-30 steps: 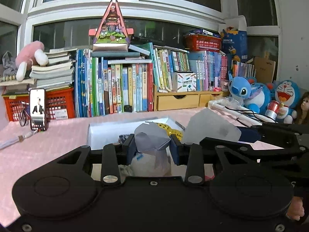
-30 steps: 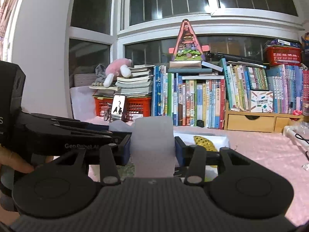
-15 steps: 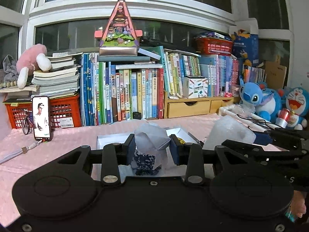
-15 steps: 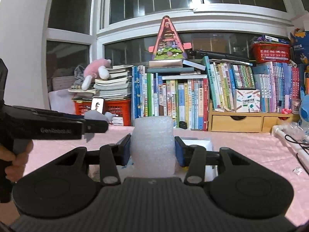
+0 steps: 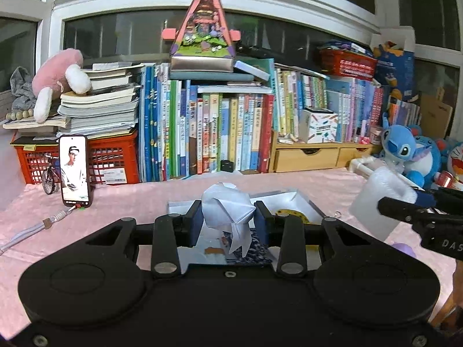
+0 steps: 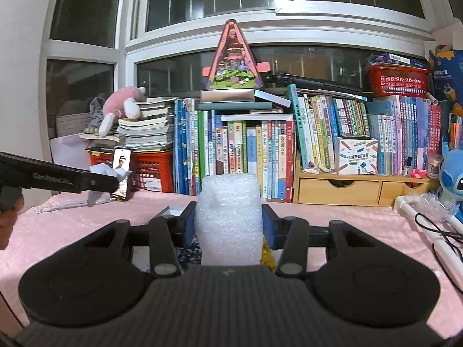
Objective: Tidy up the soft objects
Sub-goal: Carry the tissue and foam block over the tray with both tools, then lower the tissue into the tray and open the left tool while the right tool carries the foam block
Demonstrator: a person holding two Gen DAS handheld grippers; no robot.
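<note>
Left wrist view, read left to right: a phone (image 5: 73, 170) stood at nine o'clock on the pink cloth (image 5: 130, 199), propped before a red crate (image 5: 113, 159). At centre the left gripper (image 5: 228, 221) was clamped on a crumpled wad of white paper (image 5: 227, 208), whose tail hung down between the jaws. Just behind and below it lay an open white box (image 5: 295, 202) with a yellow item (image 5: 289, 214) inside. At three o'clock the right gripper (image 5: 405, 205) came in from the edge, its jaws pinched on a roll of bubble wrap (image 5: 379, 199).

Compared with a second earlier, the box had dropped lower and smaller behind the jaws, and more of the bookshelf (image 5: 231, 127) and cloth showed in front. Both soft things had been lifted up and away from the box while each grip stayed the same.

Right wrist view, same order: the left gripper (image 6: 115, 180) reached in at nine o'clock with the paper (image 6: 101, 170) at its tip, in front of the phone (image 6: 121, 173). At centre the bubble wrap (image 6: 228, 217) stood upright, filling the gap between the jaws of the right gripper (image 6: 228, 225). A blue plush (image 6: 451, 173) sat at three o'clock.

My reading is that the two pieces had been taken out of the box and were in transit, with nothing yet set down; where they should go could not be told.
</note>
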